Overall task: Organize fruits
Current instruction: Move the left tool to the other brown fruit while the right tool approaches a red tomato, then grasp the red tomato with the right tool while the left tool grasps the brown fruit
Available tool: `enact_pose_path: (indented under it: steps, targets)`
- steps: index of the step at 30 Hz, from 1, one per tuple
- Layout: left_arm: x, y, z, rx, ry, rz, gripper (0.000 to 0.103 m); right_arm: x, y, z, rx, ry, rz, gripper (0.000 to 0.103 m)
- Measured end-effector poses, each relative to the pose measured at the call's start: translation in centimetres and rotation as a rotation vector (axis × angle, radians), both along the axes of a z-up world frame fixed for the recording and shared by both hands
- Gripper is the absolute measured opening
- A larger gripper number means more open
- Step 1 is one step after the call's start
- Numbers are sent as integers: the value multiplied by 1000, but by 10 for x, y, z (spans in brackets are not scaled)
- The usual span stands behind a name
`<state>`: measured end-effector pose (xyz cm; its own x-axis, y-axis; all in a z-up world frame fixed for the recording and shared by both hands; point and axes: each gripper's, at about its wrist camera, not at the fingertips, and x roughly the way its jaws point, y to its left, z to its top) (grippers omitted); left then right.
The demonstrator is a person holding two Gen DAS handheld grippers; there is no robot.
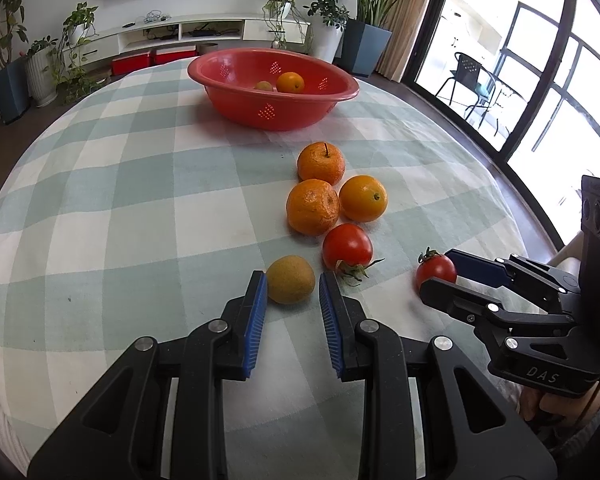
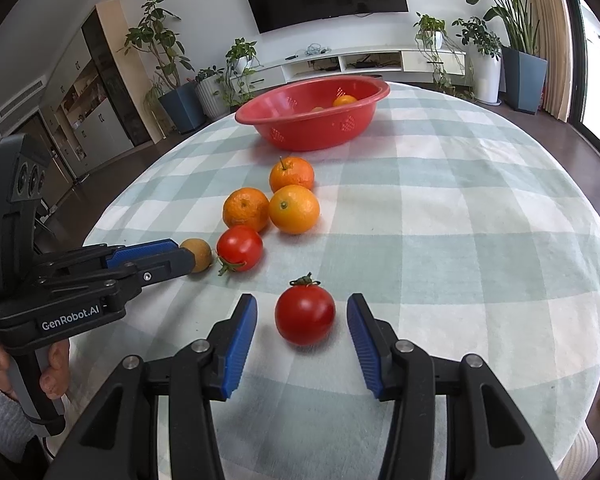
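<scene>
We see the small brownish fruit in the red bowl only partly, behind the rim. We cannot identify it. The left gripper hides part of the kiwi.

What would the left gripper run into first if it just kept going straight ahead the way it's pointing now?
The small brown fruit, probably: it sits on the cloth just ahead of the open left gripper, about level with its fingertips. Beyond it to the right lies a tomato.

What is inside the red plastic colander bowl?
Inside the red plastic colander bowl lie a smooth round orange and a small yellowish-brown fruit; the near wall hides the bottom.
</scene>
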<state>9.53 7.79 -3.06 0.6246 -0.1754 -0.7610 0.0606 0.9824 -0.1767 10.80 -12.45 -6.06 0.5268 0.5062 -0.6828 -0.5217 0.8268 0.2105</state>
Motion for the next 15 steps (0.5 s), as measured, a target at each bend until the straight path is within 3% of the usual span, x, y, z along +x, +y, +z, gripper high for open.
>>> enact_pose_path:
  steps: [15]
  targets:
    - [5,4,-6,-6,9,7,27,2,1,-2,3,16,-7,50]
